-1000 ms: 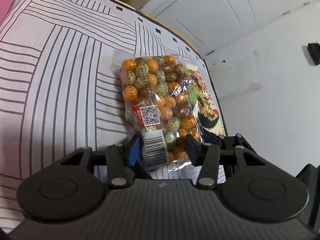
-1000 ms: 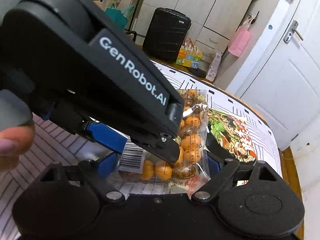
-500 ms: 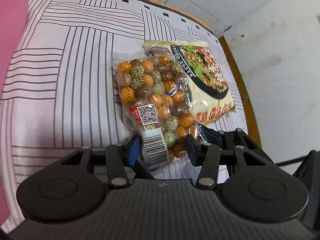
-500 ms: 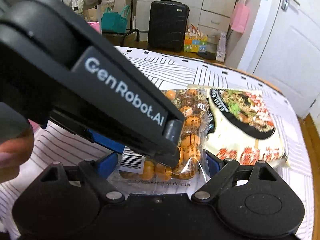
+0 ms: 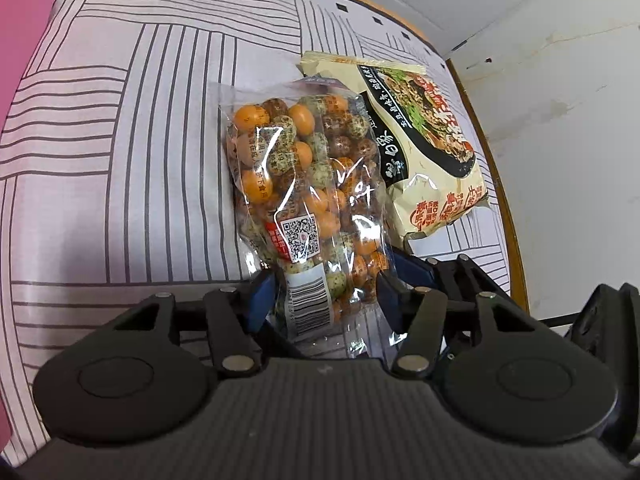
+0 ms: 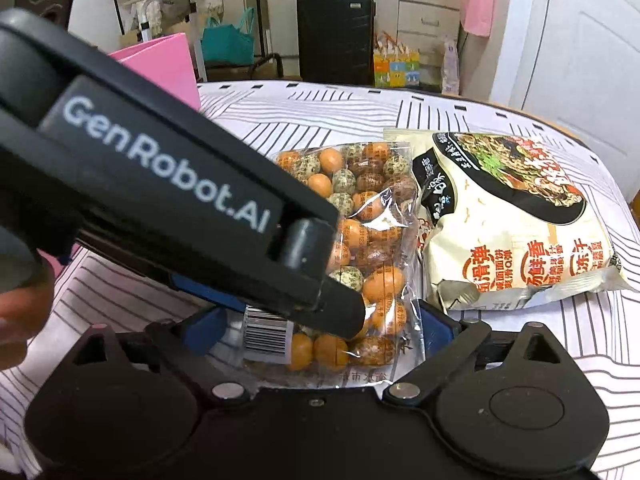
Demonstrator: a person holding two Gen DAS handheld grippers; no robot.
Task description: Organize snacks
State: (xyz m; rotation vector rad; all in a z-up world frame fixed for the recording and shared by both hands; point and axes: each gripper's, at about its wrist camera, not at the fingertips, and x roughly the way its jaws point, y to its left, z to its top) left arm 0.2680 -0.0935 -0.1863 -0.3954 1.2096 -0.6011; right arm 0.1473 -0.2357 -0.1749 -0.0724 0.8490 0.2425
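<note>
Snacks sit side by side: clear bag of orange and speckled coated nuts beside cream noodle packet, with left gripper loosening around the bag's end and right gripper spread wide; sorting is left.

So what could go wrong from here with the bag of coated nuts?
The left gripper and right gripper have both just been opening, the snack bag between their fingers; its film could snag and drag as they withdraw. The bag lies against the noodle packet, near the table edge, so a nudge might push that off.
</note>
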